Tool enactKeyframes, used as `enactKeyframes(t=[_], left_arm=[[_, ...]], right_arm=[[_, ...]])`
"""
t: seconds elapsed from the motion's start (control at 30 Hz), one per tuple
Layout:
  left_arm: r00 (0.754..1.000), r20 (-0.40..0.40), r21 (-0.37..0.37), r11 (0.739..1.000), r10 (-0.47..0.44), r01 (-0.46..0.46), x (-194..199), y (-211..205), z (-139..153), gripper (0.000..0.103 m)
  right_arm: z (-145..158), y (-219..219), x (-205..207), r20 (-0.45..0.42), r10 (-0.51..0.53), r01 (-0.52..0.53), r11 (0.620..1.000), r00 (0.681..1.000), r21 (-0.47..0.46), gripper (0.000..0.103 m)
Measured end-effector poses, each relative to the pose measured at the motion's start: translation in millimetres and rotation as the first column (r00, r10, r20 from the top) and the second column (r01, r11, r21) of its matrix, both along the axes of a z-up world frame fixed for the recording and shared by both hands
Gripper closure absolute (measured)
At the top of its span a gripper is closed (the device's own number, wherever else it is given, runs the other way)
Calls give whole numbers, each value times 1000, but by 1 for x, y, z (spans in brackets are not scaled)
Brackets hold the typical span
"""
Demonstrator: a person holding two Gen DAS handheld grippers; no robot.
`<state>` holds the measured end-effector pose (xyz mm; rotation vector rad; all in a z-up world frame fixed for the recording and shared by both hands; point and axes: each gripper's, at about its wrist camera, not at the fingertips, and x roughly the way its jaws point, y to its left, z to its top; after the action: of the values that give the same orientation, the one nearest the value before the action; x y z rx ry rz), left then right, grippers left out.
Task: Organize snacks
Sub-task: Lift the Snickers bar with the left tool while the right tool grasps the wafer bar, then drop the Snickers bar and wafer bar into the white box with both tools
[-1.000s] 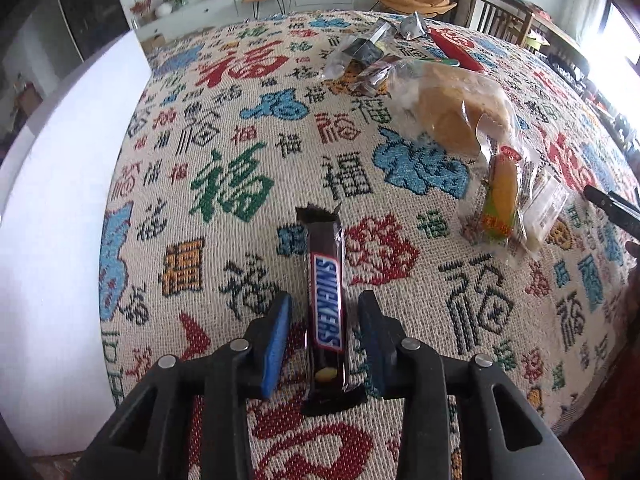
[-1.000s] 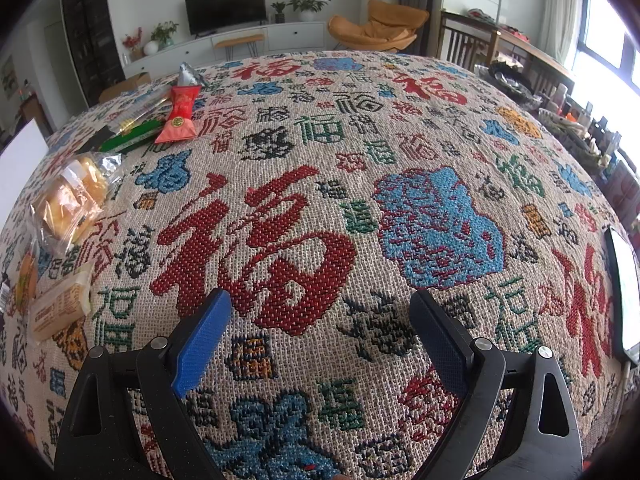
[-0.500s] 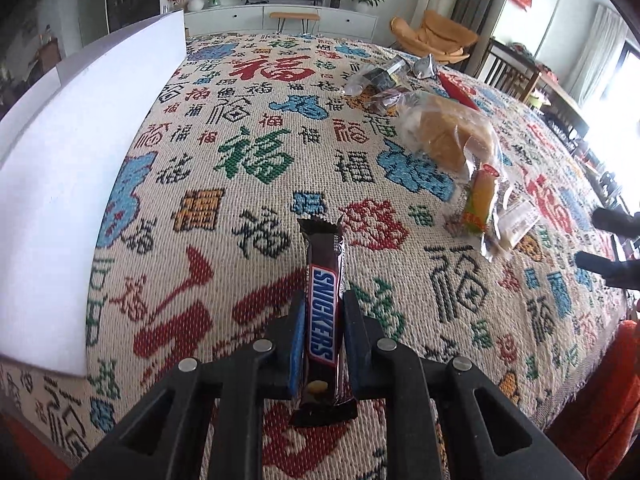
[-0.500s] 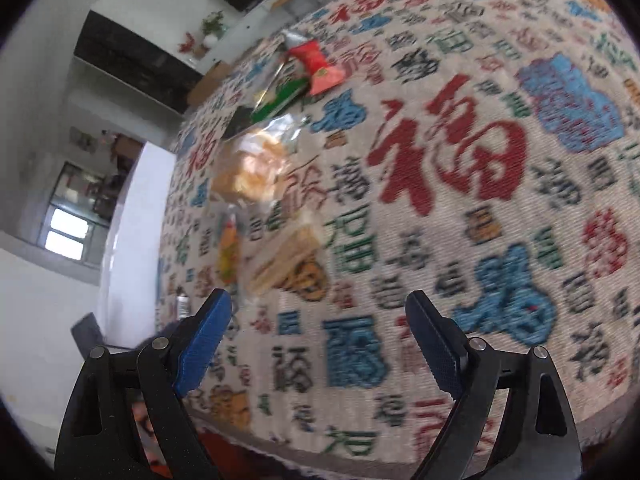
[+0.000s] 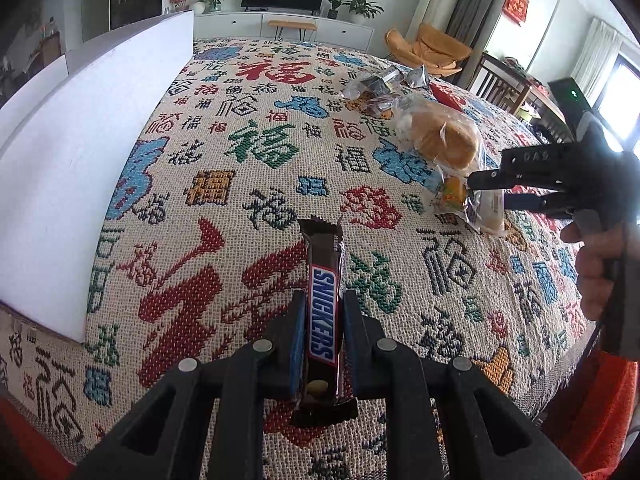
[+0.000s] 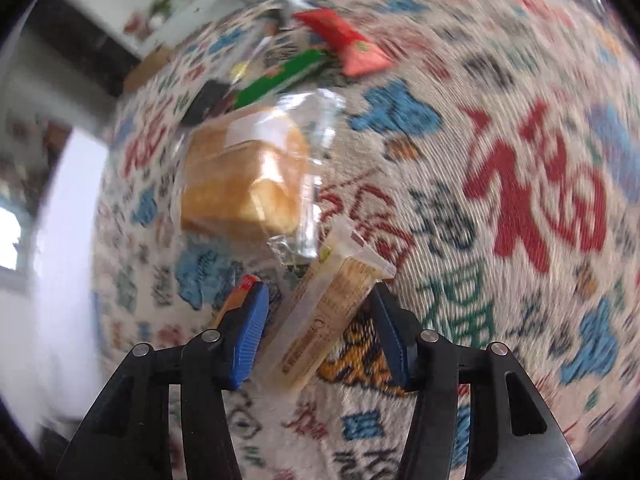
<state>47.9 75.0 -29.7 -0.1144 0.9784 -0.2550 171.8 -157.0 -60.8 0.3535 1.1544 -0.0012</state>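
My left gripper (image 5: 322,312) is shut on a brown Snickers bar (image 5: 323,292) and holds it above the patterned cloth (image 5: 248,184). My right gripper (image 6: 316,316) is open, its jaws on either side of a pale wrapped biscuit packet (image 6: 328,312) lying on the cloth; whether they touch it I cannot tell. In the left wrist view the right gripper (image 5: 486,192) reaches in from the right over that packet (image 5: 490,212). A bagged bread loaf (image 6: 244,176) lies just beyond, also visible in the left wrist view (image 5: 444,140). An orange wrapped snack (image 5: 452,196) lies beside the packet.
A white box (image 5: 80,152) stands along the left edge of the table. Farther back lie a red pouch (image 6: 344,40), a green packet (image 6: 280,76) and several foil-wrapped snacks (image 5: 380,84). The table's front edge is near the left gripper.
The left gripper closed on the Snickers bar and lifted it. The right gripper swung left and down to the biscuit packet, and its jaws narrowed around it.
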Motion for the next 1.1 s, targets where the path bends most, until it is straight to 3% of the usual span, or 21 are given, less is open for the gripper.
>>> enactKeyframes(t=[0.07,0.1,0.13,0.2,0.3,0.4,0.5,0.53,0.57,0.7,0.83,0.9,0.97,1.1], left_arm=[[1000,3,-2,1000,-2,2,-1,1,0,86],[1000,3,-4,1000,-2,2,-2,2,0,86],[1000,2,-9,1000,-2,2,-1,2,-1,86],[1000,5,-13,1000,0,0,-1,3,-2,86],[1000,8,-19,1000,1,-1,0,1,-1,86],[1000,9,-28,1000,-4,4,0,-2,1,86],[1000,12,-57,998,-8,9,-4,-3,11,86],[1000,10,-79,997,-8,9,-5,-1,17,86],[1000,12,-100,995,-8,10,-7,1,24,86],[999,48,-188,982,25,-15,-12,25,65,86],[987,92,-270,958,131,-102,-4,84,117,86],[976,113,-264,952,188,-153,3,117,137,86],[954,140,-201,951,266,-236,11,153,155,86],[913,115,-101,919,391,-381,31,222,170,85]], right_arm=[[4,8,3,23,116,-112,986,993,-120,48],[5,9,3,22,157,-151,973,987,-172,54],[6,9,2,10,178,-171,958,984,-229,58],[8,-2,1,-22,190,-188,932,981,-311,55],[12,-28,-3,-35,137,-141,965,990,-221,44],[11,-43,-6,-61,66,-74,985,996,-154,43],[0,-34,-8,-91,119,-130,984,989,-124,42],[-2,-24,-11,-88,155,-169,971,984,-171,46],[0,-16,-14,-77,194,-207,952,978,-226,70],[12,-32,-26,-28,160,-162,975,987,-151,73],[60,-32,-38,80,164,-164,986,983,-2,73],[93,-7,-35,144,214,-224,973,966,56,73],[128,39,-31,223,293,-320,943,930,94,73],[192,147,-30,361,453,-529,836,815,144,73]])
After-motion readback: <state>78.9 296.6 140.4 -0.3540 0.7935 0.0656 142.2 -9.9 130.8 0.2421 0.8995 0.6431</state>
